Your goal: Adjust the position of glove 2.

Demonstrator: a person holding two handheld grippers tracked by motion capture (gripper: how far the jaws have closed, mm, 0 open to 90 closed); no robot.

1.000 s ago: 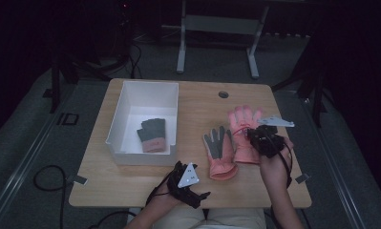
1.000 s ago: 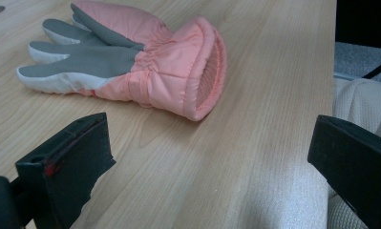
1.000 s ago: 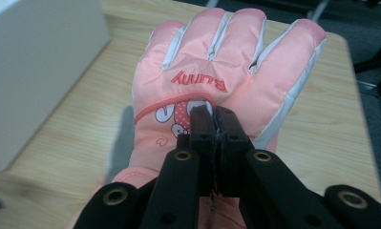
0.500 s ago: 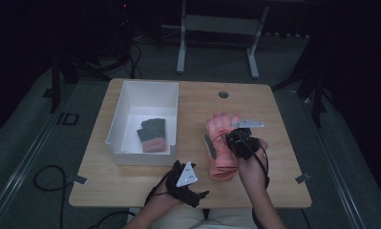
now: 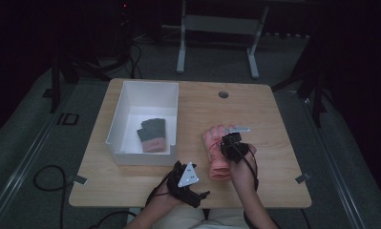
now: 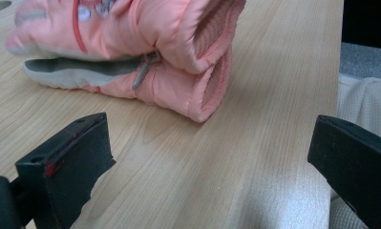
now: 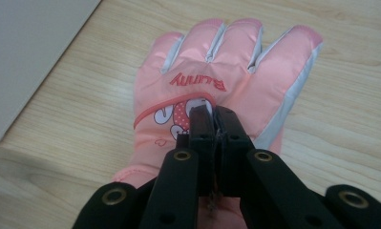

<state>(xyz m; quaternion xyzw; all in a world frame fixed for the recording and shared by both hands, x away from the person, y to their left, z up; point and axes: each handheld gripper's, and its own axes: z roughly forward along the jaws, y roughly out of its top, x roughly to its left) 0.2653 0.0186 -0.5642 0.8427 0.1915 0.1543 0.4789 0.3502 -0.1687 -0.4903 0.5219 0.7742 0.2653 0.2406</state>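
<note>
Two pink ski gloves (image 5: 216, 160) lie stacked on the wooden table (image 5: 274, 124), cuffs toward me. The top glove (image 7: 236, 62) lies back up, with "Bunny" lettering; my right gripper (image 7: 212, 117) is shut on its back fabric, directly over the stack (image 5: 231, 143). In the left gripper view the top glove (image 6: 178, 24) rests on the lower glove (image 6: 169, 90), whose grey palm edge shows. My left gripper (image 6: 212, 143) stands open near the front edge (image 5: 197, 192), short of the cuffs, with nothing between its fingers (image 6: 68, 157).
A white box (image 5: 115, 126) stands at the table's left and holds a dark grey glove with a pink cuff (image 5: 152, 134). Its wall (image 7: 30, 52) is close on the left of the stack. A cable hole (image 5: 223, 94) sits at the back of the table.
My right gripper moved left carrying the pink glove and set it on the other glove, covering its grey palm. The left gripper stayed put.
</note>
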